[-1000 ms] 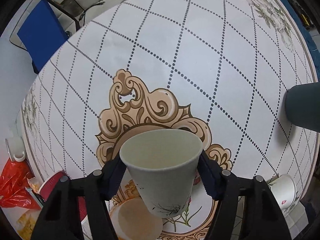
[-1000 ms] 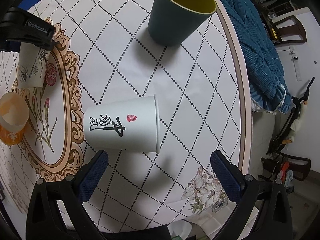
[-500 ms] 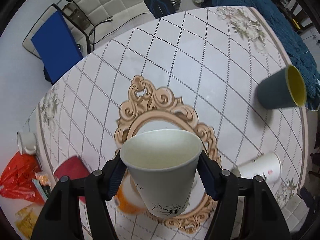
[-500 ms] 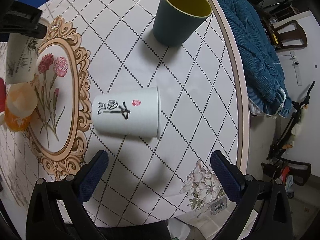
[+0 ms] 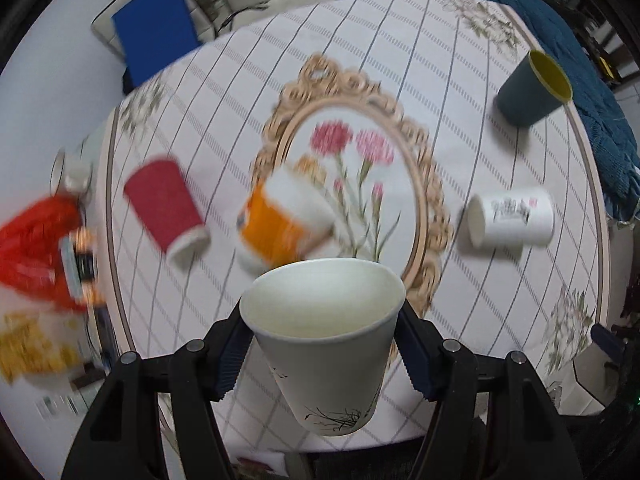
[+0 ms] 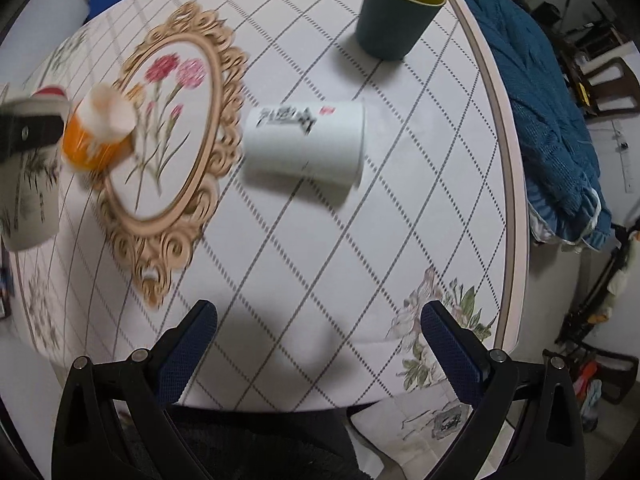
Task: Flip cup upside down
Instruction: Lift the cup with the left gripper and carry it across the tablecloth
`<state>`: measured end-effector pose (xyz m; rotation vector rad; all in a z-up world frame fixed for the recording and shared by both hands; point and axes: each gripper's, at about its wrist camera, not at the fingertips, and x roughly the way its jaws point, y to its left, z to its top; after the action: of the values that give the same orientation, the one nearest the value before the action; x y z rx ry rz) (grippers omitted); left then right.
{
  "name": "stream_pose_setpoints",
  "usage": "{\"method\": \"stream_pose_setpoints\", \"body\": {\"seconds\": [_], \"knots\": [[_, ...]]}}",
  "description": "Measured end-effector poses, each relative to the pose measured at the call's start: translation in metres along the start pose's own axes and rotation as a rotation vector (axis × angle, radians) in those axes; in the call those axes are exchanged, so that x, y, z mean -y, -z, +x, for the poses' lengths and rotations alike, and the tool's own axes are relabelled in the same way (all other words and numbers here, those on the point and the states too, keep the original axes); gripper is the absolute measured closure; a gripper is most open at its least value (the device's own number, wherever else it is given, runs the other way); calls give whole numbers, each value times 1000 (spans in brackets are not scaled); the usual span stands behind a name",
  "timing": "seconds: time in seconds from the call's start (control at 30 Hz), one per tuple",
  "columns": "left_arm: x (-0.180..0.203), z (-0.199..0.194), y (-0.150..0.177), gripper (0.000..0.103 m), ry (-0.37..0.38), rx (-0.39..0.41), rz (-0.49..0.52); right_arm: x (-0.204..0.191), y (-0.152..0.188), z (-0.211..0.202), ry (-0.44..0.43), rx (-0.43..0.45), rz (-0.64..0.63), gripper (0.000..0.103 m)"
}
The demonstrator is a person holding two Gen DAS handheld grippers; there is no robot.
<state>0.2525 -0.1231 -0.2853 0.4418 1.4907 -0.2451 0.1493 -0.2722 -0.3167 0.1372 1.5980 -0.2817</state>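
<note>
The round desk (image 5: 460, 80) with its diamond-checked, flower-printed cloth fills both views. Above its near edge the left tool (image 5: 322, 344) is clamped on the white paper cup with a grass sketch (image 5: 328, 344), mouth facing the camera, clear of the surface. The right tool (image 6: 318, 356) hangs wide apart, holding nothing. On the desk a dark teal cup with yellow inside (image 6: 394, 8) stands upright, a white paper cup with black calligraphy (image 6: 306, 142) lies sideways, and an orange-and-white cup (image 6: 98, 130) and a red paper cup (image 5: 166, 208) are blurred.

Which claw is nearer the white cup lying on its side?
Right. The right claw hangs open just in front of the tipped white cup; the left claw, gripping the paper cup, is off to its left.
</note>
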Motion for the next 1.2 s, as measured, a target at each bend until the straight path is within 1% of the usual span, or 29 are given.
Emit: {"method": "stream_pose_setpoints", "body": {"seconds": [0.07,0.13,0.33,0.5,0.6,0.67,0.8,0.9,1.1,1.2], "knots": [[-6,4,22,39,-4,-13,-32,-3,14,-2,-13,9,-19,0],[-11,9,38,39,-4,-29,-65,-5,24,-2,-25,18,-33,0],[-34,44,98,39,-13,-110,-186,-28,58,11,-70,20,-106,0],[-49,76,124,39,14,-183,-254,-50,76,34,-80,-12,-155,0],[-55,96,129,39,45,-213,-286,-59,83,49,-69,-31,-167,0],[-59,108,127,39,85,-228,-308,-63,84,57,-65,-42,-163,0],[-63,121,117,39,139,-231,-319,-64,83,71,-42,-57,-138,0],[-62,124,109,38,145,-216,-292,-62,80,76,-43,-65,-101,0],[-53,128,98,37,126,-202,-215,-60,76,81,-27,-76,-40,0],[-52,129,95,35,129,-205,-206,-61,72,83,-21,-77,-23,0]]}}
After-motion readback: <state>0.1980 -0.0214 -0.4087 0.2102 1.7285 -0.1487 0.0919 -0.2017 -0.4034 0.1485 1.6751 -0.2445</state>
